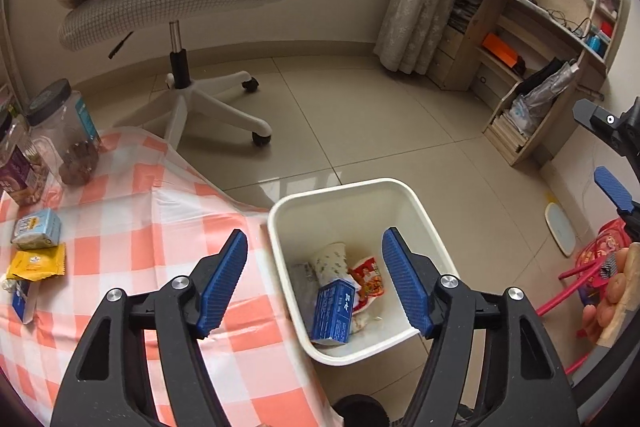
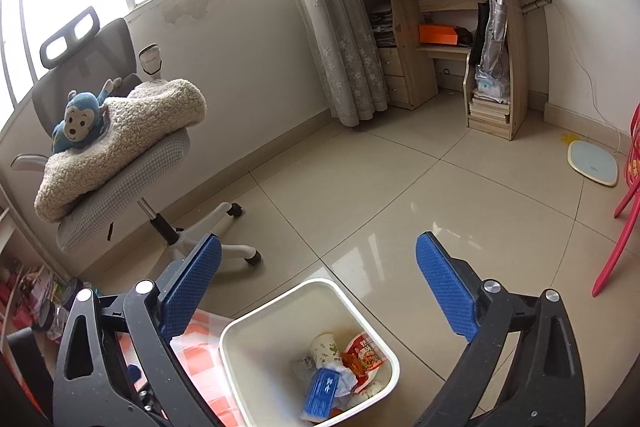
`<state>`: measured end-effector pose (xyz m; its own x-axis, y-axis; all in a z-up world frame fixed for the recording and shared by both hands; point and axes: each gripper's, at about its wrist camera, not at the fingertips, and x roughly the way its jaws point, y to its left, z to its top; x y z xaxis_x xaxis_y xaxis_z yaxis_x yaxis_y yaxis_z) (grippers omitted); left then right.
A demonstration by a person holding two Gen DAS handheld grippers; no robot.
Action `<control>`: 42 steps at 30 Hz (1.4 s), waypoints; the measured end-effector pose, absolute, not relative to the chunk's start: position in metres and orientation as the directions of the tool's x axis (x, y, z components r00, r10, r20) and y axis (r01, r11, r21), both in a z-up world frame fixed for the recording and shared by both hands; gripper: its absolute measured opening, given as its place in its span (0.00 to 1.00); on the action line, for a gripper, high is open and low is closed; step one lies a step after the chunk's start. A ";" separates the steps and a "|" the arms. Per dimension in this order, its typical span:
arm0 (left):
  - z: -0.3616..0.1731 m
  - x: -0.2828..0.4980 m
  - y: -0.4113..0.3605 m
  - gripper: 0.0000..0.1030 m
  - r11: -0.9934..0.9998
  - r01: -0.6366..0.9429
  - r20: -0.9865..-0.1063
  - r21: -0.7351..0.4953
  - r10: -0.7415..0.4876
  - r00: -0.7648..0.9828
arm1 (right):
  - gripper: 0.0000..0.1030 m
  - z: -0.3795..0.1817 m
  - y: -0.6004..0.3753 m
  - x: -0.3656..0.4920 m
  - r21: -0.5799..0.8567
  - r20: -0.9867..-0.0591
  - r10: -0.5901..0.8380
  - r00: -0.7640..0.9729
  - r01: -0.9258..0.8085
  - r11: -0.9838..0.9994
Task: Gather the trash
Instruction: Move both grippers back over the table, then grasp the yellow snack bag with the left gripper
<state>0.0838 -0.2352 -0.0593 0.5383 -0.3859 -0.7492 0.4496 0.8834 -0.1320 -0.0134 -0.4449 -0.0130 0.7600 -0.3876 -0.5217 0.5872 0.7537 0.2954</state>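
My right view cuts the bin (image 2: 244, 379) off at the bottom edge, and my own left finger (image 2: 188, 291) hides most of the checked table (image 2: 200, 351). In my left view the small blue packet (image 1: 22, 301) by the table's edge is half out of frame. The print on the blue carton (image 1: 334, 311) is too small to read.

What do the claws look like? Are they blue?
Partly! Each claw, left and right, has two black plastic arms with cut-out holes and shiny silver bolts. Only the fingers are blue: flat, ribbed pads. No cables or sleeves show.
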 end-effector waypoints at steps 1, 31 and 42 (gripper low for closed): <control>-0.056 0.084 -0.229 0.70 0.892 0.436 -0.743 -0.121 -0.373 0.556 | 0.92 -0.013 -0.440 -0.011 0.274 -0.522 -0.395 0.756 0.587 0.762; -0.048 0.108 -0.016 0.83 1.000 0.013 -0.698 -0.009 -0.016 0.716 | 0.93 -0.045 -0.200 0.073 -0.097 -0.552 -0.299 0.778 0.296 0.950; -0.104 0.145 0.086 0.83 0.979 -0.176 -0.836 -0.099 0.014 0.549 | 0.93 -0.066 -0.146 0.101 -0.077 -0.619 -0.207 0.757 0.204 0.976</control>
<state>0.1447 0.0864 -0.1045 0.5489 0.0145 -0.8358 -0.1762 0.9794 -0.0987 0.1007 -0.1462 -0.0664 0.7572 -0.2073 -0.6194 0.2042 0.9759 -0.0770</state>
